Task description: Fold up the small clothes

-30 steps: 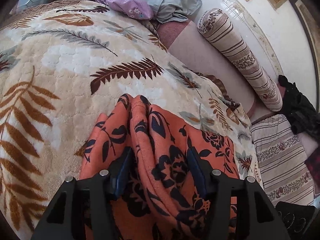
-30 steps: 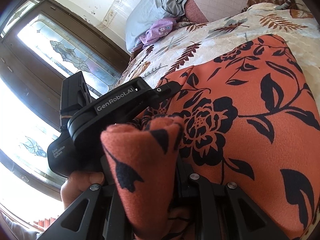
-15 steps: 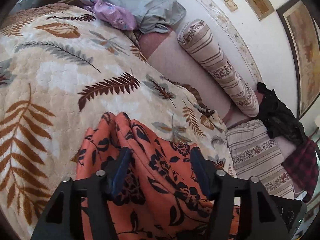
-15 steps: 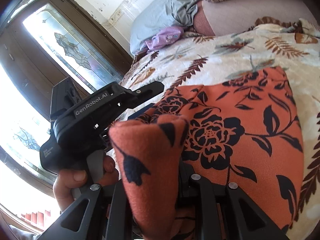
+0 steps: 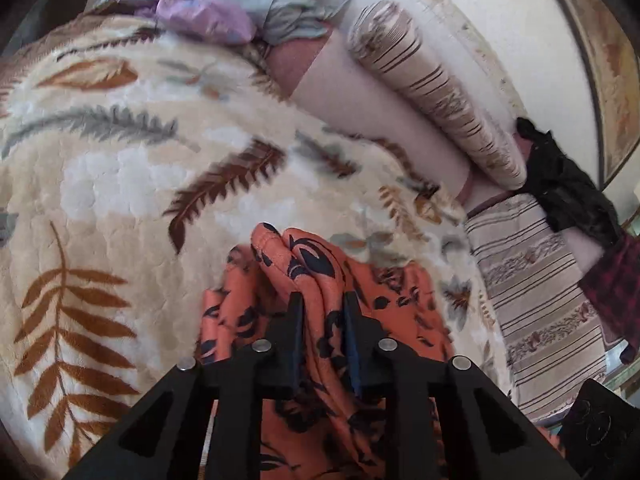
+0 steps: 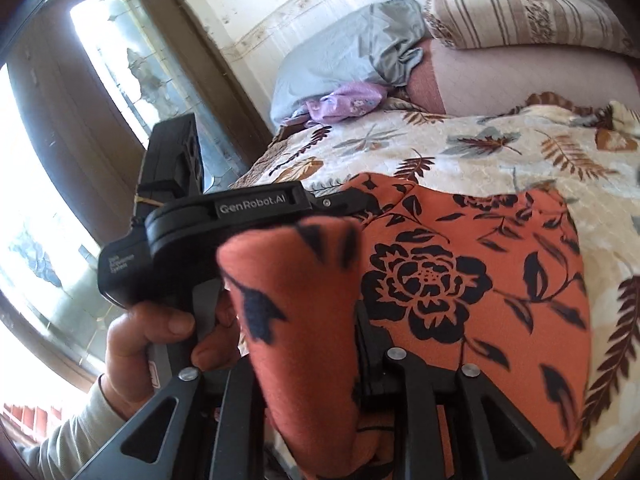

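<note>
Two grippers have the same orange floral garment (image 6: 460, 280) between their fingers. The left gripper (image 5: 320, 312) has just been closing: its jaws now stand narrow, pinching a bunched ridge of the cloth that rises between them and spills past their tips. The right gripper (image 6: 296, 344) has just been opening: its jaws stand about half wide with a thick folded hump of the garment filling the gap, and whether the pads press on it cannot be told. Beyond the hump, the rest of the garment lies spread flat on the leaf-patterned blanket (image 5: 100, 168), near its near edge. A person's hand (image 6: 136, 344) grips the left gripper's handle in the right wrist view. At the blanket's far edge lie a grey pillow (image 6: 340, 52) and a lilac cloth (image 6: 348, 102). A striped bolster (image 5: 432, 84) rests along the wall beyond the blanket's right edge.
</note>
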A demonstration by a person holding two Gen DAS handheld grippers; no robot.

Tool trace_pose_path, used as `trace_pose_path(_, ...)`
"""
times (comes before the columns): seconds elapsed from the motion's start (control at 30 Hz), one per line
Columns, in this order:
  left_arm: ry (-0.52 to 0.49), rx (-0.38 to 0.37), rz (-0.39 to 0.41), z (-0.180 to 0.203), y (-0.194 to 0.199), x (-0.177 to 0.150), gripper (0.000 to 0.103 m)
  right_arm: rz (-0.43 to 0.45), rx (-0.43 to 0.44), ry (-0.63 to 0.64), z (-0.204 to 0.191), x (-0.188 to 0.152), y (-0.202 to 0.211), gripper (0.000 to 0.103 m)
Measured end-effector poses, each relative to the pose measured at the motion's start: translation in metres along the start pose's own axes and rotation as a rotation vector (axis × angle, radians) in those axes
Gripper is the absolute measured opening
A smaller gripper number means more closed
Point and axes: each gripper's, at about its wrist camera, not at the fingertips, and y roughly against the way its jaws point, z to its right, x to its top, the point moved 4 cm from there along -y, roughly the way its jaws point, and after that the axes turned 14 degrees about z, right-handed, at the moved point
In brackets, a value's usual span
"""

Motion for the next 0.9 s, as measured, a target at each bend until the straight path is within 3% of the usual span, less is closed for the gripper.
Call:
trace_pose_path(0.03,0.012,0.077,-0.07,-0.017,-0.009,-0.009,0.022,-0.088,0.035,-0.044,0.003,-0.017,-0.015,0.082)
trace_pose_path(0.07,0.046,0.075,-0.087,-0.029,-0.008,-0.014,0.023,-0.137,0.054,-0.09,0.005,-0.03,-0.021,0.082)
trace_pose_path(0.1,0.073,0.046,-0.057,-0.032,0.001,-0.013,0.026,-0.117,0.073,-0.087,0.002,-0.036,-0.018,0.082)
trace_pose_path(0.17,0.042,0.109,-0.005,-0.032,0.023,-0.008,0.034,-0.076,0.114,-0.042,-0.005,-0.038,-0.004,0.082)
trace_pose_path(0.2,0.012,0.133,0.02,-0.03,0.033,-0.006,0.034,-0.072,0.132,-0.072,-0.002,-0.038,0.001,0.082)
trace_pose_path(0.27,0.019,0.106,0.033,-0.023,0.051,-0.007,0.034,-0.061,0.15,-0.139,0.008,-0.036,0.011,0.081)
trace_pose_path(0.37,-0.028,0.034,0.016,0.006,0.067,-0.025,0.038,-0.011,0.148,-0.206,0.025,-0.03,0.03,0.081)
trace_pose_path(0.4,-0.053,0.032,0.005,0.014,0.068,-0.034,0.045,0.003,0.153,-0.226,0.029,-0.029,0.037,0.081)
trace_pose_path(0.53,-0.03,0.101,-0.107,0.015,0.06,-0.074,0.051,0.052,0.159,-0.257,0.039,-0.024,0.065,0.081)
trace_pose_path(0.73,0.047,0.091,-0.047,0.028,0.084,-0.081,0.053,0.085,0.138,-0.305,0.065,-0.027,0.095,0.081)
trace_pose_path(0.8,0.038,0.092,-0.014,0.035,0.089,-0.081,0.068,0.098,0.133,-0.332,0.076,-0.028,0.098,0.081)
trace_pose_path(0.87,0.021,0.145,-0.037,0.032,0.08,-0.086,0.068,0.113,0.135,-0.37,0.086,-0.027,0.1,0.081)
trace_pose_path(0.9,0.043,0.169,-0.062,0.028,0.074,-0.09,0.057,0.118,0.137,-0.382,0.089,-0.027,0.102,0.081)
